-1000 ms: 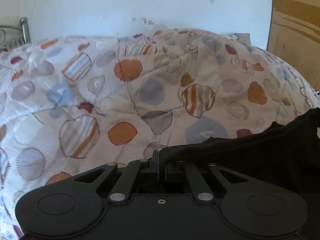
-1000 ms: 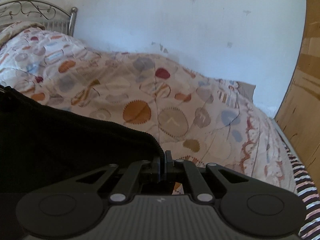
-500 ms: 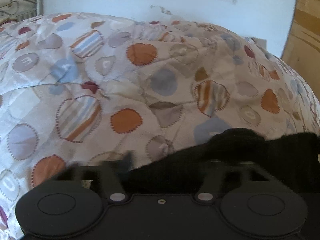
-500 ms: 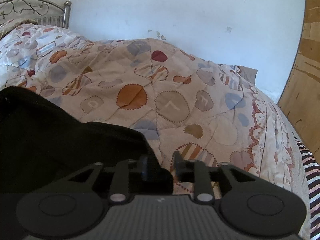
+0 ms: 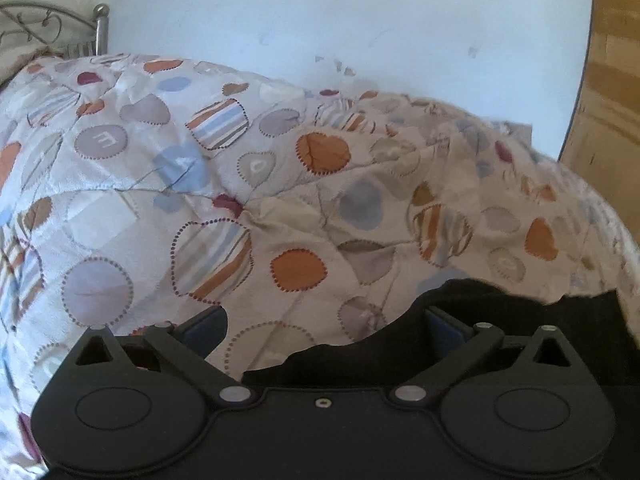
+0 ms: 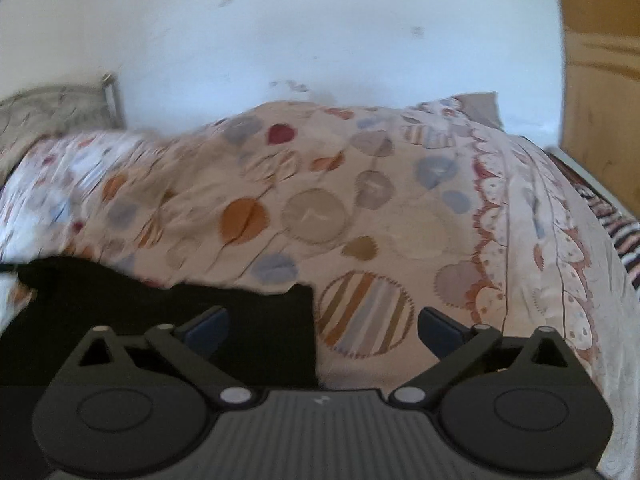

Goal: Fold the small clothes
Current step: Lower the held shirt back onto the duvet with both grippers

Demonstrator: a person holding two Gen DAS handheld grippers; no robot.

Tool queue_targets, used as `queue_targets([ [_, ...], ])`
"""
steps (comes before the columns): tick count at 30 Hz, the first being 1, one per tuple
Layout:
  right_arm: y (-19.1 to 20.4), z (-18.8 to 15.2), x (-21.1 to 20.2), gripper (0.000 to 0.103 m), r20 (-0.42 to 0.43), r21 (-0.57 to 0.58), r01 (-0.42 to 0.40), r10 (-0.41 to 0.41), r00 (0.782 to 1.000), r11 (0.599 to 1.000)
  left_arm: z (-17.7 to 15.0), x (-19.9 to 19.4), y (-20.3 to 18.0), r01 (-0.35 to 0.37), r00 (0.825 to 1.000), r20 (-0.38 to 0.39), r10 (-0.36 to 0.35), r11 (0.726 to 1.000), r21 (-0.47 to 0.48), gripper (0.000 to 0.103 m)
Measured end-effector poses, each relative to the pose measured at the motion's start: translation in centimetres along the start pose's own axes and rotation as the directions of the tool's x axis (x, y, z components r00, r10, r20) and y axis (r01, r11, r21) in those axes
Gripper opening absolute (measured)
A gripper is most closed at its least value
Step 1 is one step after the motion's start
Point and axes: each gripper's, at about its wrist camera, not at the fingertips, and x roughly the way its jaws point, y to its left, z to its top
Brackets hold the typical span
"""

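Observation:
A small black garment (image 5: pixel 500 320) lies on the patterned quilt (image 5: pixel 280 200), low and to the right in the left wrist view. My left gripper (image 5: pixel 324 320) has its jaws opening wide; the garment's edge lies loose between them and hides much of the right finger, with no pad pressing on it. In the right wrist view the same black garment (image 6: pixel 160 320) fills the lower left. My right gripper (image 6: pixel 322 324) also has its jaws opening wide. Its left finger (image 6: pixel 208 326) hangs over the cloth, and the garment's corner reaches in between the jaws, ungripped.
The quilt (image 6: pixel 360 208) with its coloured circles covers the whole bed. A white wall (image 5: pixel 320 20) stands behind, with a metal headboard (image 5: pixel 100 28) at the far left. A wooden panel (image 6: pixel 600 60) rises on the right, and a striped cloth (image 6: pixel 616 232) lies at the bed's right edge.
Both grippers were shut on the black garment's top edge and have since spread wide, letting it go. The garment has sunk onto the quilt. Both views have shifted sideways.

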Motion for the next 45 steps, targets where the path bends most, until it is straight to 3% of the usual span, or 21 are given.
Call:
queue_targets([
  [4,0.9,-1.1,1.6,0.103,-0.057,-0.045,0.018,-0.020,0.998,0.999,1.1,0.1,0.6,0.029,0.999,0.018,-0.027,0.993,-0.118,0.102],
  [8,0.9,-2.2,3.4,0.103,-0.082,-0.016,0.067,-0.068,0.994,0.998,2.3,-0.8,2.7,0.115,0.992,0.089,-0.091,0.941,-0.318,0.102],
  [10,0.6,-2.6,3.7,0.103,-0.065,-0.001,0.084,-0.084,0.994,0.996,2.7,-1.2,3.3,0.110,0.992,0.097,-0.081,0.934,-0.339,0.102],
  [13,0.9,-2.8,3.3,0.103,-0.021,-0.007,0.125,-0.125,0.992,0.992,2.3,-1.9,2.6,0.075,0.995,0.080,-0.059,0.974,-0.216,0.102],
  [15,1.2,-2.7,2.9,0.103,0.005,-0.020,0.132,-0.132,0.991,0.991,1.2,-2.2,1.5,0.085,0.994,0.068,-0.080,0.994,-0.074,0.102],
  [19,0.7,-1.7,2.4,0.103,0.030,0.013,-0.023,0.023,0.999,1.000,-1.6,-2.1,-0.8,0.109,0.993,0.033,-0.117,0.978,0.180,0.102],
  [21,0.8,-1.1,3.2,0.101,-0.011,0.037,-0.056,0.057,0.998,0.998,-2.4,-1.2,-1.7,0.078,0.997,0.011,-0.083,0.966,0.245,0.102],
  [23,0.9,-0.9,4.2,0.089,-0.044,0.052,-0.066,0.068,0.997,0.996,-2.5,0.0,-1.8,0.043,0.999,-0.006,-0.043,0.970,0.238,0.102],
  [26,0.9,-1.1,5.1,0.060,-0.056,0.064,-0.068,0.072,0.996,0.996,-1.6,1.9,-1.1,-0.053,0.998,-0.037,0.059,0.988,0.142,0.102],
  [28,0.7,-1.2,5.0,0.028,-0.035,0.089,-0.064,0.067,0.997,0.994,-0.8,3.3,0.0,-0.132,0.989,-0.062,0.136,0.989,0.070,0.102],
  [31,0.5,-1.3,4.4,0.010,-0.013,0.071,-0.015,0.016,1.000,0.997,-0.2,4.6,2.2,-0.184,0.979,-0.102,0.177,0.981,-0.063,0.102],
  [33,0.1,-1.4,4.1,0.010,-0.013,0.085,0.020,-0.019,1.000,0.996,-0.3,5.6,3.2,-0.257,0.959,-0.152,0.241,0.962,-0.097,0.101],
  [37,-0.5,-1.7,4.1,0.014,-0.036,0.124,0.035,-0.030,0.999,0.992,-0.5,4.9,3.6,-0.249,0.961,-0.158,0.228,0.960,-0.129,0.101],
  [38,-0.6,-1.7,4.0,0.019,-0.038,0.131,0.046,-0.042,0.998,0.990,-0.5,4.4,3.6,-0.240,0.963,-0.155,0.218,0.961,-0.135,0.101],
  [40,-0.9,-1.8,3.6,0.041,-0.037,0.148,0.085,-0.081,0.996,0.985,-0.5,3.2,3.5,-0.223,0.967,-0.154,0.201,0.965,-0.137,0.101],
  [45,-1.0,-2.0,1.1,0.068,-0.029,0.124,0.136,-0.134,0.991,0.983,-1.0,-0.7,2.9,-0.197,0.975,-0.124,0.183,0.974,-0.115,0.102],
])
